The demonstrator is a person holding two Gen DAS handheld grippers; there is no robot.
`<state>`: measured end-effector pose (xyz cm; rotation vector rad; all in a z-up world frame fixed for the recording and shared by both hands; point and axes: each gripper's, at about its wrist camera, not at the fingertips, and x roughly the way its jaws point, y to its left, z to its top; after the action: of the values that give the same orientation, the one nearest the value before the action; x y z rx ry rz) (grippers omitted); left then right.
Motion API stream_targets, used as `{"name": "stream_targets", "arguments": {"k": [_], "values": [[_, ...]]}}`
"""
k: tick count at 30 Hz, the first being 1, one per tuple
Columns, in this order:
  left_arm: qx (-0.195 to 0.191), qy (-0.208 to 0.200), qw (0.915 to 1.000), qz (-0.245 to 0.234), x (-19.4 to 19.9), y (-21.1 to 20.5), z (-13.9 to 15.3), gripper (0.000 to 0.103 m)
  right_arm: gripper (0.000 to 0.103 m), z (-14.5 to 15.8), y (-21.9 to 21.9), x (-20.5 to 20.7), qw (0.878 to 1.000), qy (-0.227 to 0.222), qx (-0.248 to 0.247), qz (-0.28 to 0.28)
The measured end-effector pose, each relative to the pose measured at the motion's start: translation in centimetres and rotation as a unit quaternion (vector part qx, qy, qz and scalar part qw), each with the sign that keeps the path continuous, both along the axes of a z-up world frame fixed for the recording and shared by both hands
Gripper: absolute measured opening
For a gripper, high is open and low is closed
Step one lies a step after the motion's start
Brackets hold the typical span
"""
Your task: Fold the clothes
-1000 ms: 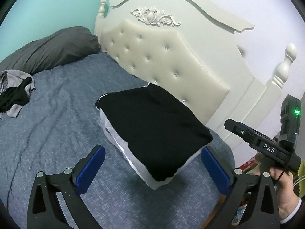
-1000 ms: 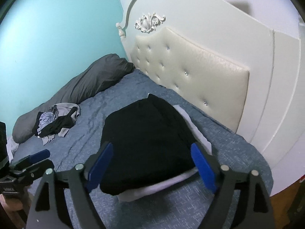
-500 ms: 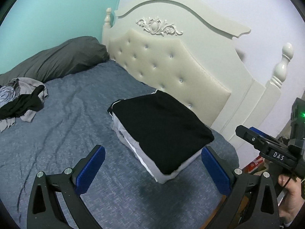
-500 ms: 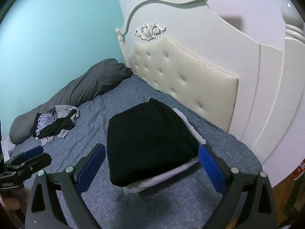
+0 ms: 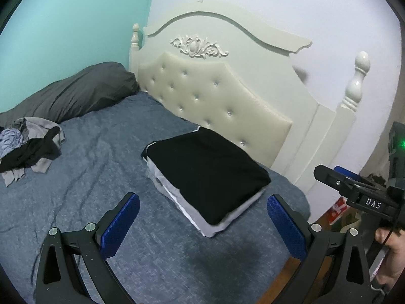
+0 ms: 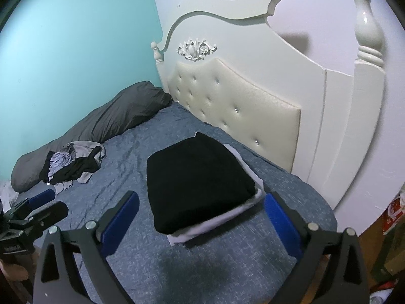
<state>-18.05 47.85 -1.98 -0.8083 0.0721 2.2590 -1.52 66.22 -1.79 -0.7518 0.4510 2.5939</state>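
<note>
A neat stack of folded clothes (image 5: 207, 174) (image 6: 200, 179), black on top with white and grey layers beneath, lies on the blue bedspread (image 5: 101, 167) (image 6: 227, 266) near the headboard. A loose heap of unfolded grey and black clothes (image 5: 27, 147) (image 6: 71, 164) sits far left by the pillow. My left gripper (image 5: 202, 224) hovers open, short of the stack, nothing between its blue pads. My right gripper (image 6: 201, 221) is open too, held back from the stack's near edge. Each gripper shows at the edge of the other's view.
A cream tufted headboard (image 5: 217, 96) (image 6: 243, 111) rises behind the stack. A dark grey pillow (image 5: 73, 93) (image 6: 101, 126) lies along the teal wall. The bed's corner drops to a wooden floor with boxes (image 6: 392, 212) at right. A hand (image 5: 389, 253) holds the other gripper.
Both grippers have pulled back and up from the folded stack, which now looks smaller and farther away. The stack stays put on the bed.
</note>
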Motion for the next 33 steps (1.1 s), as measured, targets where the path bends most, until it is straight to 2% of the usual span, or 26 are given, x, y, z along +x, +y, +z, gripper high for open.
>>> {"name": "stream_targets", "arguments": {"k": [33], "values": [[0.005,0.032,0.9995,-0.004,6.5,-6.1,4.0,0.103,0.100,3.8,-7.9,6.3,1.000,0.015,0.009,-0.009]]}}
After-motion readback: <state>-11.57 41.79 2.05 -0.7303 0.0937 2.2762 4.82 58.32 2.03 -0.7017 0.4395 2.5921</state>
